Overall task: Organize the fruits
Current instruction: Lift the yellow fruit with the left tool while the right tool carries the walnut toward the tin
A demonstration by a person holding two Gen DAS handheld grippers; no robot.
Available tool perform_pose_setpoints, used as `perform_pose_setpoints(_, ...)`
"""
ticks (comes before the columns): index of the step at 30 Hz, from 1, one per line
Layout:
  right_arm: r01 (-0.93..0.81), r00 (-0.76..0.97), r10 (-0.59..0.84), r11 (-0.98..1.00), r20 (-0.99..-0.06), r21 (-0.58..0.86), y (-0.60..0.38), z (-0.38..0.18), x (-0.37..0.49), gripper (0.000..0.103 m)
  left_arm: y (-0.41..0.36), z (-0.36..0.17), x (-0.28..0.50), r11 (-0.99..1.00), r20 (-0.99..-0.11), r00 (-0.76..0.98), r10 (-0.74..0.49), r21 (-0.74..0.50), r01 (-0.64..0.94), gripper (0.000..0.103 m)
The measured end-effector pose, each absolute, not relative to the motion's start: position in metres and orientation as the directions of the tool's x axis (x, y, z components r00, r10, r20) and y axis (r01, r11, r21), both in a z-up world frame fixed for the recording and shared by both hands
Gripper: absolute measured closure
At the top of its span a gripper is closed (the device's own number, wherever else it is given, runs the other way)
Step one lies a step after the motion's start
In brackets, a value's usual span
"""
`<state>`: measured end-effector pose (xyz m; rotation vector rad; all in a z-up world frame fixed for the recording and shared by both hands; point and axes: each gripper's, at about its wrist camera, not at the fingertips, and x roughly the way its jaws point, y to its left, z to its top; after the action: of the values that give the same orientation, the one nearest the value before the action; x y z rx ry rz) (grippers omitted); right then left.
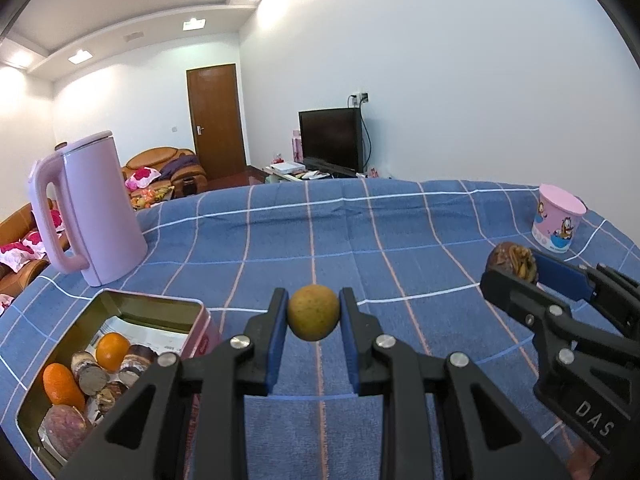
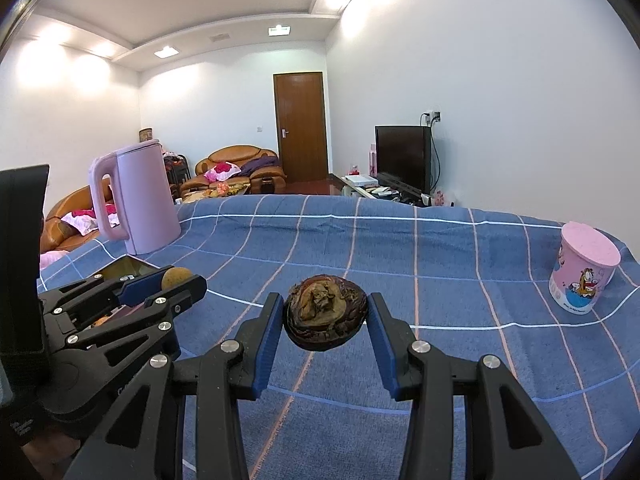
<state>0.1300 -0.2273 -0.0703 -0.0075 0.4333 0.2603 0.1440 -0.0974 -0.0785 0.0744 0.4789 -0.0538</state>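
A pink kettle (image 1: 102, 216) and a cartoon-printed cup (image 2: 584, 270) stand on the blue checked cloth (image 1: 360, 232).

the blue cloth (image 1: 400, 232) is showing a white and pale orange check, the kettle (image 1: 100, 208) is glowing lilac pink, the lidded cup (image 2: 582, 270) is wearing pink with cartoon prints, the round fruit (image 1: 314, 312) is looking yellow-green and speckled, the wrinkled fruit (image 2: 325, 312) is showing dark brown, and two orange fruits (image 1: 112, 351) are lying in the gold-lined tin (image 1: 152, 304).
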Motion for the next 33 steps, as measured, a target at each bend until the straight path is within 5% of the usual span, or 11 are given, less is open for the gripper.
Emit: perform_pose_setpoints(33, -0.248, 0.905, 0.232, 0.969, -0.356, 0.002, -0.22, -0.065, 0.11, 0.058, -0.087, -0.073, 0.12, 0.998, -0.418, 0.908, -0.005, 0.055, 0.031, 0.076)
